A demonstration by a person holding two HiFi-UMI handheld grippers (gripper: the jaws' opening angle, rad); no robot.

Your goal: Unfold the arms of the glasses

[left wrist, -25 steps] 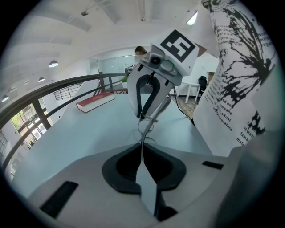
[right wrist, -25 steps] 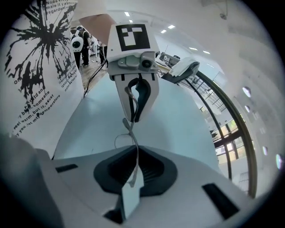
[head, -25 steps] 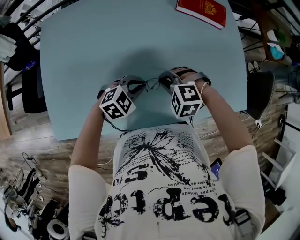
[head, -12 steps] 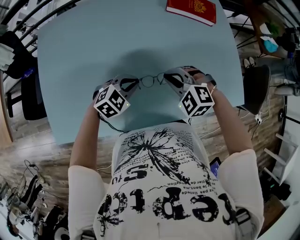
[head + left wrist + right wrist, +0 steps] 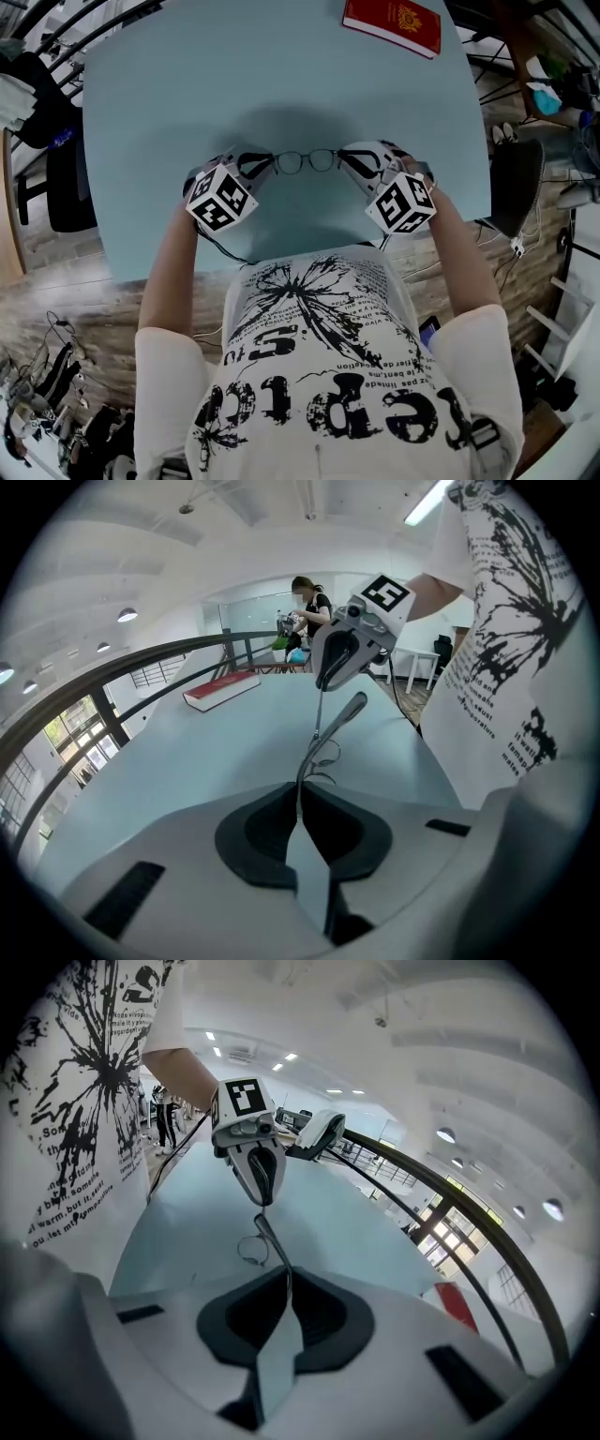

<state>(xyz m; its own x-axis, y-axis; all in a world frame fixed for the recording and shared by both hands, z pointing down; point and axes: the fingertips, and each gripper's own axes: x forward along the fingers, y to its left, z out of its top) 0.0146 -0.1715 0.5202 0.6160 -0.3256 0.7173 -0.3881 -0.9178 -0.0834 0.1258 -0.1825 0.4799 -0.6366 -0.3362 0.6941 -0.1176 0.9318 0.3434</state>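
Note:
Thin wire-rimmed glasses (image 5: pixel 307 161) hang just above the pale blue table (image 5: pixel 169 84), stretched in a line between my two grippers. My left gripper (image 5: pixel 268 164) is shut on the tip of one arm. My right gripper (image 5: pixel 343 159) is shut on the tip of the other. In the left gripper view the arm (image 5: pixel 333 722) runs from my shut jaws toward the lenses (image 5: pixel 321 758), with the right gripper (image 5: pixel 349 651) beyond. The right gripper view shows the other arm (image 5: pixel 272 1238), a lens (image 5: pixel 250 1250) and the left gripper (image 5: pixel 254 1150) opposite.
A red book (image 5: pixel 392 23) lies at the table's far edge, also seen as a red book (image 5: pixel 221 689) in the left gripper view. A dark chair (image 5: pixel 517 187) stands right of the table, another chair (image 5: pixel 56 183) at its left. Cables and gear litter the floor (image 5: pixel 56 375).
My right gripper has swung outward to the right and rolled. The glasses, bunched between the grippers before, now stretch straight with the lenses in the middle. The left gripper barely moved.

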